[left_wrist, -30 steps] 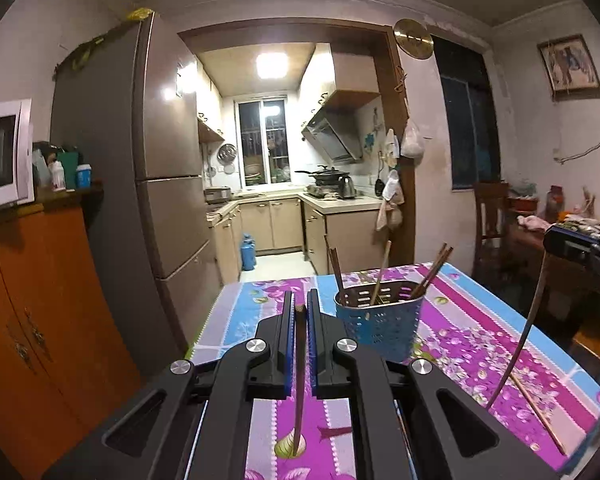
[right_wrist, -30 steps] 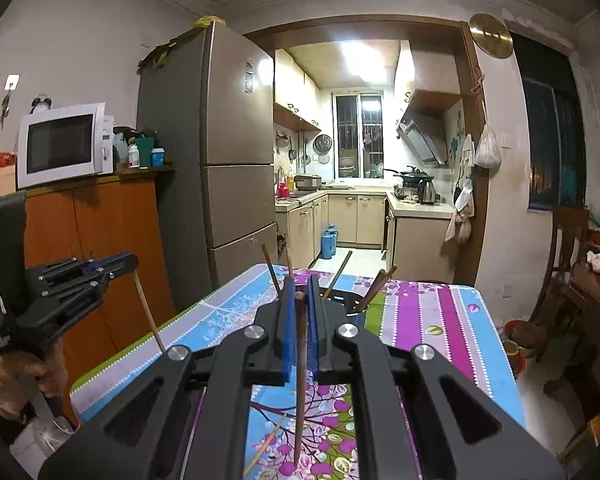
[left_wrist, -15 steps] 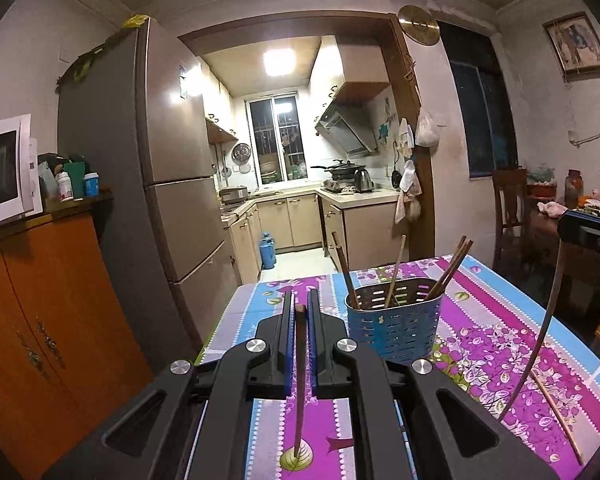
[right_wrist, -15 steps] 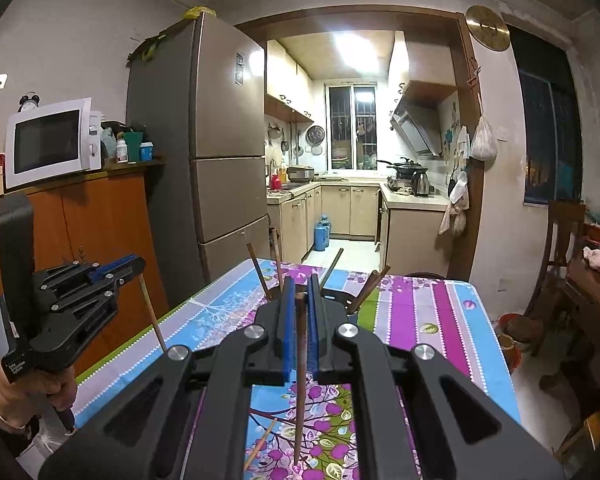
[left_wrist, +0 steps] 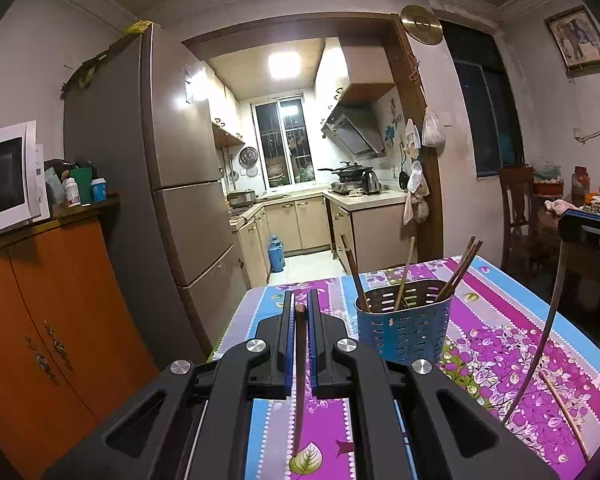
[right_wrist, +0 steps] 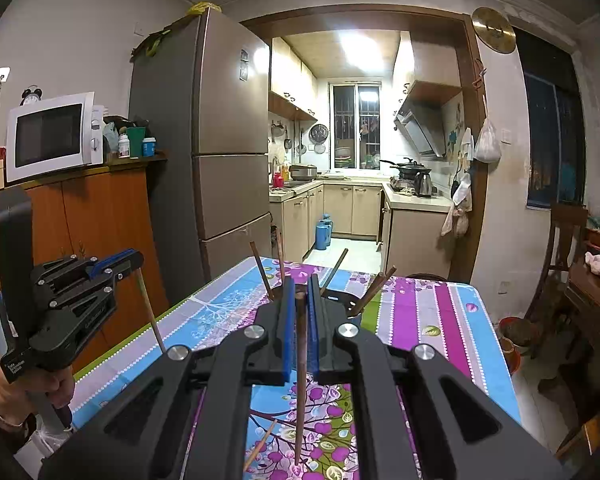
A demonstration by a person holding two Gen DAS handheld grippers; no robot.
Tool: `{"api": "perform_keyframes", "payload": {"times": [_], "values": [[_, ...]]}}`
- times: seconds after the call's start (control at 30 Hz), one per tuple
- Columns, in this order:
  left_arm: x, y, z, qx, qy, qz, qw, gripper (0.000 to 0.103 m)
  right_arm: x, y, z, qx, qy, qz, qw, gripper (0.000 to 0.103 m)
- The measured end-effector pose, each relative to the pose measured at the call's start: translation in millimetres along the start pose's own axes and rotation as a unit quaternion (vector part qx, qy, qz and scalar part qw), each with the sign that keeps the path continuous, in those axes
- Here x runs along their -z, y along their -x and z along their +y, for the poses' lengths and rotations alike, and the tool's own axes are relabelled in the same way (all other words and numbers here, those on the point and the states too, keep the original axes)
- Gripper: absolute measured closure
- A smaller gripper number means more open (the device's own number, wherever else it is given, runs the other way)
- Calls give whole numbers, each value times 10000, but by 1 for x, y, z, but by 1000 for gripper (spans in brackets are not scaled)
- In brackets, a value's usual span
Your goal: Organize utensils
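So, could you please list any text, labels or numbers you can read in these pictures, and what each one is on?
None can be read.
Left tongs: small white print on the handle base, too small to read.
Fridge: a door sticker, blurred.
Bottles beside the microwave: labels blurred.
Framed picture: no legible text.

Both wrist cameras look forward over the table (left_wrist: 500, 320) toward the kitchen. Both views share the blue utensil basket (left_wrist: 404, 332), near.
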State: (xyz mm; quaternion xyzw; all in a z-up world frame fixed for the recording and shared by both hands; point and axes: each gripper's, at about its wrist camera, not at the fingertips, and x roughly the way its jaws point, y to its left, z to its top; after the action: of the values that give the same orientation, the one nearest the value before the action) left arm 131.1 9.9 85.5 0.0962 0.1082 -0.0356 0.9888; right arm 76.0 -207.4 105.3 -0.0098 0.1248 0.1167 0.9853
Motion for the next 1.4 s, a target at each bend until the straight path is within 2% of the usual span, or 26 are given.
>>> {"api": "perform_keyframes", "payload": {"times": [0.4,0.53,0.6,0.73,0.87,0.97,1.07,1.2,1.4], "values": [[0,-1,-2,-91,-50,-37,9999,96,-3,-2,2,-22,62,-3,10000,98],[-5,-5,-2,-54,-76,-43,9999,96,-15,-5,1,-53,58,-95,9999,98],[-13,-8,-1,34,-48,-66,10000,96,-26,-8,-2,-82,21,-139,9999,98],[-39,-13,-1,467,103,-235,9986,96,-49,-17,-9,-58,-30,-294,9995,98],[-77,-24,1,1059,442,-431,9925,96,-76,-27,-19,8,-188,-590,9981,98],[-104,-38,-6,1270,521,-593,9888,96,-95,-36,-23,122,-222,-861,9960,98],[-125,-59,-16,1392,637,-765,9853,96,-111,-51,-34,248,-373,-1114,9928,98],[-138,-88,-26,1448,734,-1066,9810,96,-116,-76,-47,426,-479,-1267,9899,98],[-127,-135,-32,1400,977,-1245,9774,96,-98,-128,-72,621,-780,-1088,9890,98]]}}
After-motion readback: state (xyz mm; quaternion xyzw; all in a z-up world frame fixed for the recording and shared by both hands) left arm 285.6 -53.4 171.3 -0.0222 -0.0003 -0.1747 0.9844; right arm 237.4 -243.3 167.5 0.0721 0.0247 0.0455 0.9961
